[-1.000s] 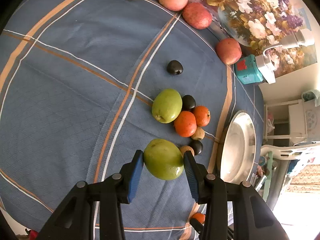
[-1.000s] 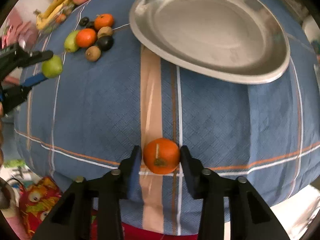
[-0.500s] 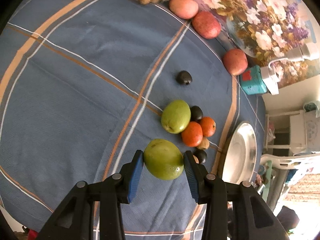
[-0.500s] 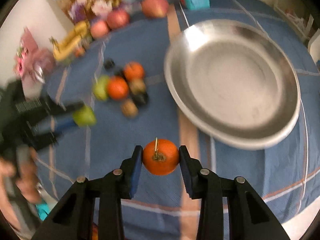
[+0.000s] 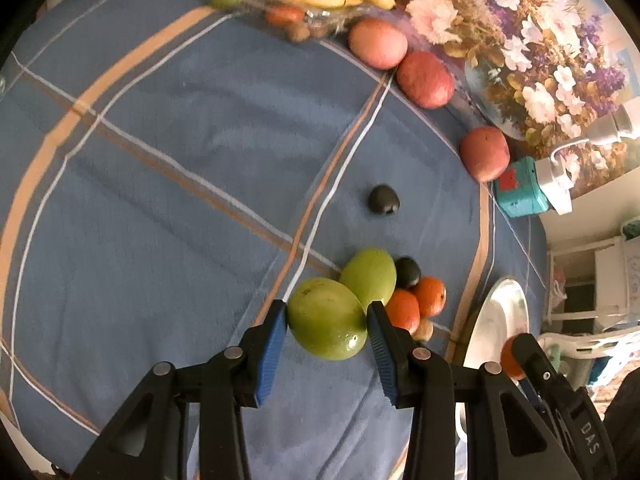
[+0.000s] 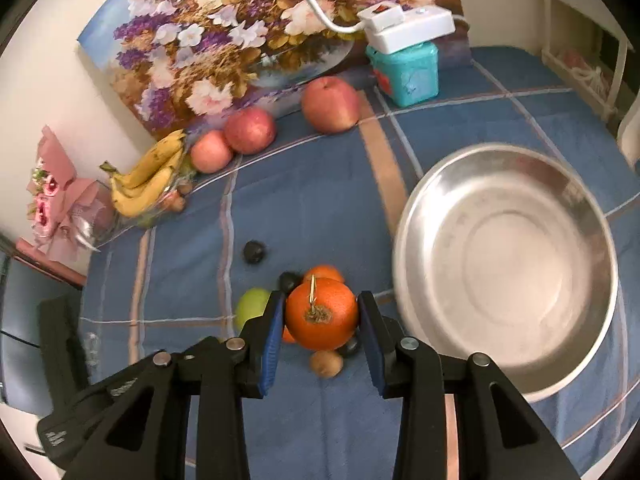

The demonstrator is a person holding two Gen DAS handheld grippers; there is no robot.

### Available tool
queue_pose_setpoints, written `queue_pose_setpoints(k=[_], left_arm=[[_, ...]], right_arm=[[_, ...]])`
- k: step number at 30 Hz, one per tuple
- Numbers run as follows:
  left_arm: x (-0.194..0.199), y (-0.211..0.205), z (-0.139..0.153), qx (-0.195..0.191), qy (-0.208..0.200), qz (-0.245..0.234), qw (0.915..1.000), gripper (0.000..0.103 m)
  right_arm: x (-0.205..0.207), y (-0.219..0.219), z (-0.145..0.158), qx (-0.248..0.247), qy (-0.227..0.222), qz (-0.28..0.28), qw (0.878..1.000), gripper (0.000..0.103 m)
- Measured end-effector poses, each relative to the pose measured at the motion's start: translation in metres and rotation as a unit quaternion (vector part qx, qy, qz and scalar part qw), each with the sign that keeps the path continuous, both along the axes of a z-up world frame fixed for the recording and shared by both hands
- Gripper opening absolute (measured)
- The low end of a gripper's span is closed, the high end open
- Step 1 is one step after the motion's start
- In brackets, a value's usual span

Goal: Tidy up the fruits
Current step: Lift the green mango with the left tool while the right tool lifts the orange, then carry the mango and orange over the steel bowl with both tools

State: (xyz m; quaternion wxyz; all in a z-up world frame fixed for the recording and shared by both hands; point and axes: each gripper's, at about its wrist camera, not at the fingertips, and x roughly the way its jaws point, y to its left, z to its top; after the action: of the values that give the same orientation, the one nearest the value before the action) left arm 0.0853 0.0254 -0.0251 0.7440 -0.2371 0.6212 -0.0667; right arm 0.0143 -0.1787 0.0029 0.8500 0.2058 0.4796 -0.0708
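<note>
Blue plaid tablecloth point(image 6: 320, 200) covers the whole surface, with a floral painting point(image 6: 224, 28) propped along the wall behind. At far left a bunch of bananas point(image 6: 148, 178) lies beside three red apples point(image 6: 250, 130) lined up along the painting's foot, then a teal tub point(image 6: 406, 70). Mid-table sits a lone dark plum point(image 6: 254, 251).

The left gripper point(image 5: 326, 320) has its blue pads pressed on either side of a green guava point(image 5: 326, 318), held off the cloth with its long axis running across the fingers (slightly tilted, lower at the right). Just behind it lies a cluster: another green guava point(image 5: 370, 276), a dark plum, two oranges point(image 5: 430, 295).

The right gripper point(image 6: 322, 316) is clamped on an orange point(image 6: 322, 314), stem end facing the camera, above that same cluster. To its right rests a steel bowl point(image 6: 416, 216).
</note>
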Motion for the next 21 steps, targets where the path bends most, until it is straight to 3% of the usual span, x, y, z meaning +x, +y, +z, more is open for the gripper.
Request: queue_pose_setpoints(k=[5,10,21], left_arm=[[0.006,-0.017,0.005,-0.001,-0.006,-0.011,0.9999,0.044],[0.005,-0.063,0.016,-0.007,-0.021,-0.064,0.9977,0.044],[-0.005,-0.197,0.033,-0.01,-0.059,-0.195,0.9789,0.044]], right_arm=[[-0.001,-0.035,-0.001,-0.013,0.003,-0.017,1.0,0.038],[-0.01,-0.084,-0.006,-0.035,0.025,-0.071,0.997,0.038],[-0.047,-0.161,-0.004,-0.039,0.035,-0.168,0.984,0.038]])
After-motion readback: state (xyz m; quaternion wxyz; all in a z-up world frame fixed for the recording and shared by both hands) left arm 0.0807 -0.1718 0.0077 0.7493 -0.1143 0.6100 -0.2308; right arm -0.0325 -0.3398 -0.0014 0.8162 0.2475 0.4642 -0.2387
